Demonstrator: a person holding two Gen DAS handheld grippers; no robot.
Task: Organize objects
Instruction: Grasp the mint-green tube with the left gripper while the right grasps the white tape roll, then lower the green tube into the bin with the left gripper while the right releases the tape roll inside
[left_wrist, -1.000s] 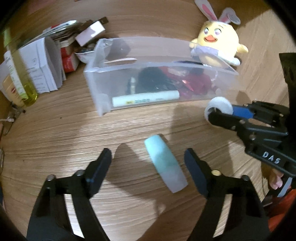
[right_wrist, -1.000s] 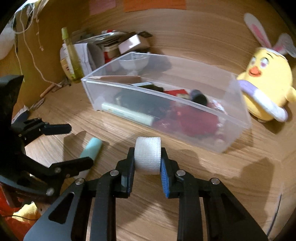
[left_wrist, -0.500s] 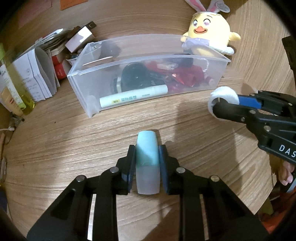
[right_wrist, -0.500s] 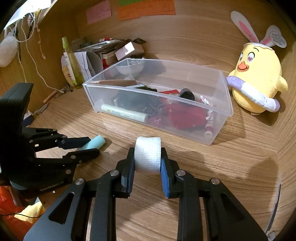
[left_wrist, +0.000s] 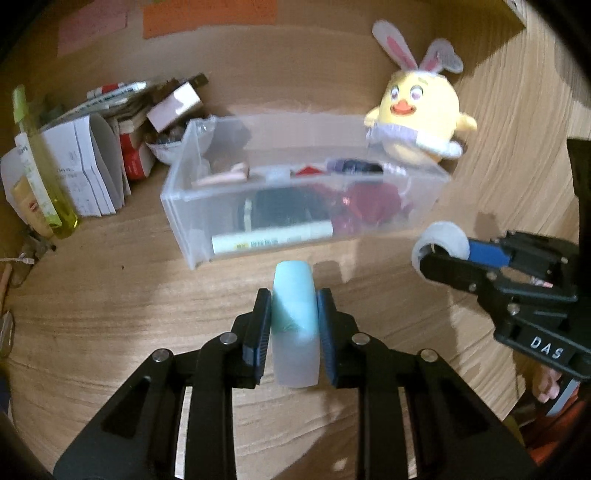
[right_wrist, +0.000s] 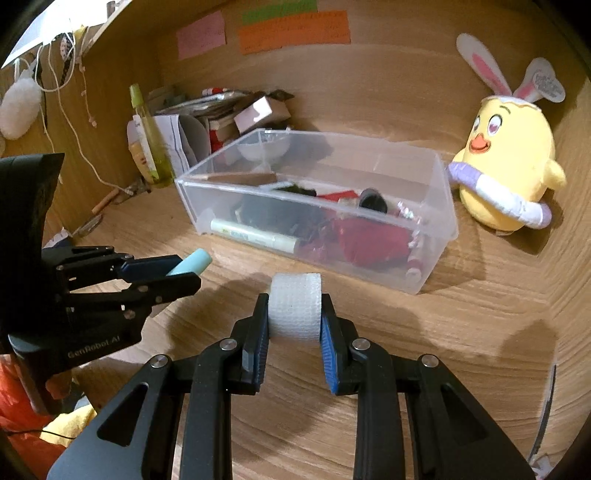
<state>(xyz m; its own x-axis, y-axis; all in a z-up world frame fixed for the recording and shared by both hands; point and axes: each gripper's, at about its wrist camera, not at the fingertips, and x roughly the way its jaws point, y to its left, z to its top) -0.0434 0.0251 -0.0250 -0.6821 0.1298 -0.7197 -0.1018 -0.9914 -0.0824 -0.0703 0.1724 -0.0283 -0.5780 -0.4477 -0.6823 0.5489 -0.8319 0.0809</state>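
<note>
Wooden desk (right_wrist: 461, 332), clear plastic bin (right_wrist: 439, 221), yellow chick plush (right_wrist: 506, 166) beside it, paper stack (left_wrist: 88, 166), green bottle (left_wrist: 37, 166)

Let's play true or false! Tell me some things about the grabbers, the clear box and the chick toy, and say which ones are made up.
1. The left gripper is shut on a mint-green tube. True.
2. The right gripper is empty. False: it is shut on a white roll.
3. The clear box already has things inside it. True.
4. The yellow chick toy sits inside the box. False: it sits on the wooden desk beside the box.
5. A tall yellow-green bottle stands near the papers. True.
</note>
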